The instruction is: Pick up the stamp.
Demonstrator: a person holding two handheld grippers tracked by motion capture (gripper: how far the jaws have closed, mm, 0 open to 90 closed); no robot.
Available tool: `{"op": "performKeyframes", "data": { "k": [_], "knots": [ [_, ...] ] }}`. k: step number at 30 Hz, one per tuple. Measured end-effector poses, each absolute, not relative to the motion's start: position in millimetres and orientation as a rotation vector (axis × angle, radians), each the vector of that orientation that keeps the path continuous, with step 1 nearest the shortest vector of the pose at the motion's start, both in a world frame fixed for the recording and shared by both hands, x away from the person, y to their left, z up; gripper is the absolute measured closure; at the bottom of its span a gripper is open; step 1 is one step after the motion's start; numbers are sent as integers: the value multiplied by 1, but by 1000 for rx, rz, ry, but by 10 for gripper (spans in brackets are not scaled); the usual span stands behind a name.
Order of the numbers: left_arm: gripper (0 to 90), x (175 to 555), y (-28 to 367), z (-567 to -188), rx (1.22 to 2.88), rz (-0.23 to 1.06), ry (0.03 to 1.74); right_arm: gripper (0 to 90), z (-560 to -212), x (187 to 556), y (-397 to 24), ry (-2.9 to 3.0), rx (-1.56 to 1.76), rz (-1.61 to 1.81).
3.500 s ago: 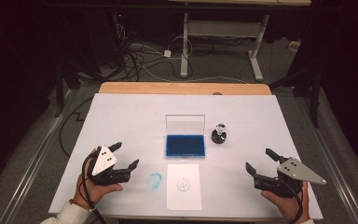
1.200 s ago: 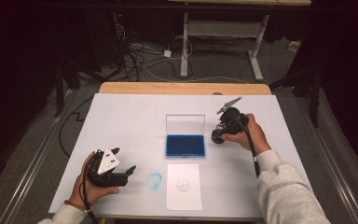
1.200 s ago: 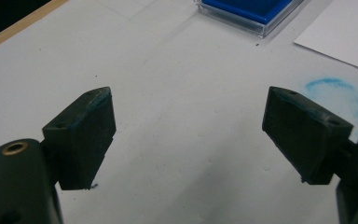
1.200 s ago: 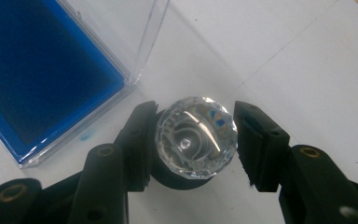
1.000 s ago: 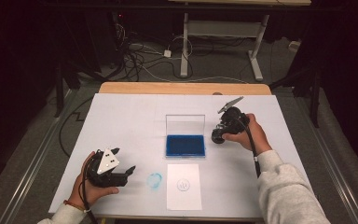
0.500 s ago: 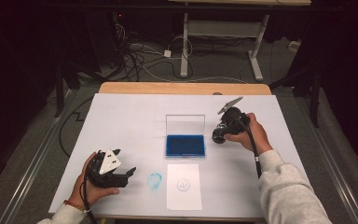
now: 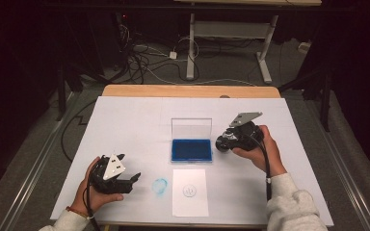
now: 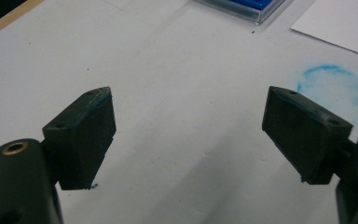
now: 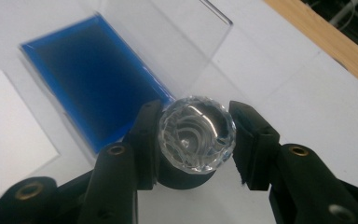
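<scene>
A stamp with a faceted clear knob on a black base stands just right of the blue ink pad, whose clear lid is tipped up behind it. My right gripper is shut on the stamp, and in the right gripper view its jaws press both sides of the knob. A white paper sheet with a small blue print lies in front of the pad. At the front left, my left gripper rests on the table, open, with nothing between its jaws.
A round blue ink smudge marks the white table cover between my left gripper and the paper. A wooden table edge runs along the back, with cables and desk legs on the floor beyond.
My right gripper went from the front right corner up to the stamp and shut on it; over the last second it has barely shifted. My left gripper has stayed in place, open.
</scene>
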State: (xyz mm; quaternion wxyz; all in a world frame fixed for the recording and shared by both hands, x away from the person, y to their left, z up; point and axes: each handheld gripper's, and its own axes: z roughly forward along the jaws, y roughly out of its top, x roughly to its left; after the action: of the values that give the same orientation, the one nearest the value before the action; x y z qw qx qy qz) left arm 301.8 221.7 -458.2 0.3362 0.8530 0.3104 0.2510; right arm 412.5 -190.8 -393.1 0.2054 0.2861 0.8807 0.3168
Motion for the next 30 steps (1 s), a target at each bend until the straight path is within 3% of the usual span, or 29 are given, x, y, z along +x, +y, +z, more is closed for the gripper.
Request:
{"op": "performKeyframes", "data": {
  "k": [30],
  "knots": [
    [172,302,222,-464,2236,582,806,574,-364,371,-173,2379,606,1151]
  ]
}}
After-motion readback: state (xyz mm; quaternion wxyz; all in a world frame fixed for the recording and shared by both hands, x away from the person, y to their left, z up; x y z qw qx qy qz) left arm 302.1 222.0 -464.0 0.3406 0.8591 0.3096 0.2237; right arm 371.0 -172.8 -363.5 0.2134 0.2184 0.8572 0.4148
